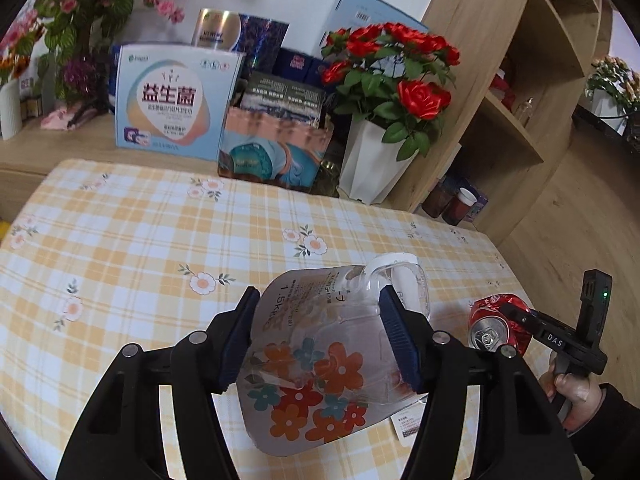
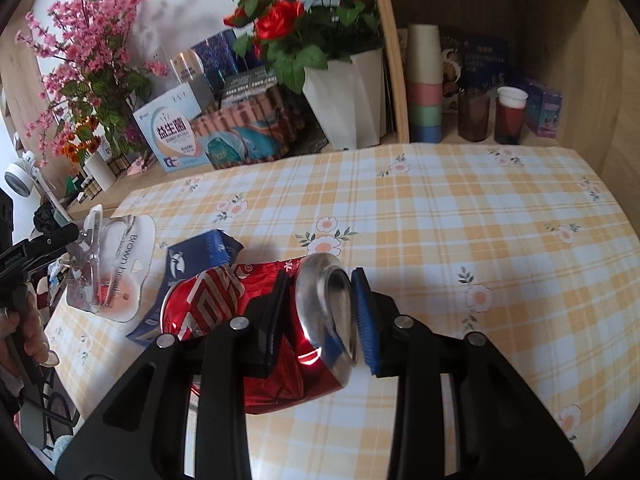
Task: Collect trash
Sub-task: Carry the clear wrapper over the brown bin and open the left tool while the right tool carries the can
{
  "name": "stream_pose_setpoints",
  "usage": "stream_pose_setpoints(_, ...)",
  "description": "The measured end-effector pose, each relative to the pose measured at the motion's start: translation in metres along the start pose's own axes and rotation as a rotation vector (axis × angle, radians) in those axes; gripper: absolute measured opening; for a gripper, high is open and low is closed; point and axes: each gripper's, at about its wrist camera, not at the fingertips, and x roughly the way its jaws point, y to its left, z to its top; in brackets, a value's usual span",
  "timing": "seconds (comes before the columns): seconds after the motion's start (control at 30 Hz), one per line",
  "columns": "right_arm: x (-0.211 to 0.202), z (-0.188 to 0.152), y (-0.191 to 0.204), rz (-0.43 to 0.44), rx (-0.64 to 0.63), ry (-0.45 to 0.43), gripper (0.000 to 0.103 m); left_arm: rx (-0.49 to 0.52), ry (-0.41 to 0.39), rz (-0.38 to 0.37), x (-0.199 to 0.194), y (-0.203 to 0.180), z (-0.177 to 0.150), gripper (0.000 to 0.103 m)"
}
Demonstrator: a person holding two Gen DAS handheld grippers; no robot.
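Yellow-and-white checked cloth with small flowers covers the bench point(image 2: 460, 208), and most of its surface lies free, wide to the right and toward the far edge. The left gripper point(image 1: 320, 340) has its jaws about half open and pressed on both sides of a clear plastic blister package with a card printed in orange, red and teal flowers point(image 1: 320, 380); the package is lifted above the cloth. The right gripper point(image 2: 316, 316) has its jaws narrowly open and clamped on the top end of a crushed red aluminium drink can point(image 2: 224, 300), which is also held above the cloth (the silver lid is turned toward the right pad). A torn dark blue cardboard box point(image 2: 200, 256) lies on the bench behind the can, near the left edge. Beyond the far edge stand a white faceted vase with red artificial roses point(image 2: 348, 96), a light blue product box with Chinese characters point(image 1: 176, 100) and a pink-and-teal packet point(image 1: 276, 148), all close together. A light wooden shelf unit point(image 2: 500, 20) closes the far right corner, with a stack of pastel cups point(image 2: 424, 84) inside.
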Motion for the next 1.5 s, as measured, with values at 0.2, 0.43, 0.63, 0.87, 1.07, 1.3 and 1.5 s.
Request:
stream_pose_setpoints(0.2, -0.044, -0.002, 0.009, 0.012, -0.013, -0.044, 0.034, 0.056, -0.041, 0.026, -0.047, -0.025, 0.002, 0.060)
stream_pose_setpoints(0.43, -0.088, -0.017, 0.024, 0.033, -0.035, -0.072, 0.034, 0.071, -0.078, 0.028, -0.092, -0.047, -0.012, 0.060)
stream_pose_setpoints(0.63, -0.123, -0.031, 0.026, 0.044, -0.016, -0.090, 0.034, 0.081, -0.072, 0.011, -0.112, -0.065, -0.031, 0.060)
stream_pose_setpoints(0.87, -0.161, -0.041, 0.023, 0.040, -0.009, -0.123, 0.034, 0.105, -0.076, -0.024, -0.142, -0.089, -0.055, 0.060)
stream_pose_setpoints(1.07, -0.190, -0.052, 0.021, 0.038, 0.000, -0.148, 0.034, 0.128, -0.083, -0.042, -0.169, -0.107, -0.072, 0.060)
stream_pose_setpoints(1.3, -0.217, -0.070, 0.021, 0.044, 0.011, -0.164, 0.034, 0.139, -0.071, -0.053, -0.196, -0.126, -0.104, 0.060)
stream_pose_setpoints(1.5, -0.239, -0.087, 0.024, 0.054, 0.016, -0.183, 0.034, 0.112, -0.050, -0.055, -0.214, -0.129, -0.138, 0.060)
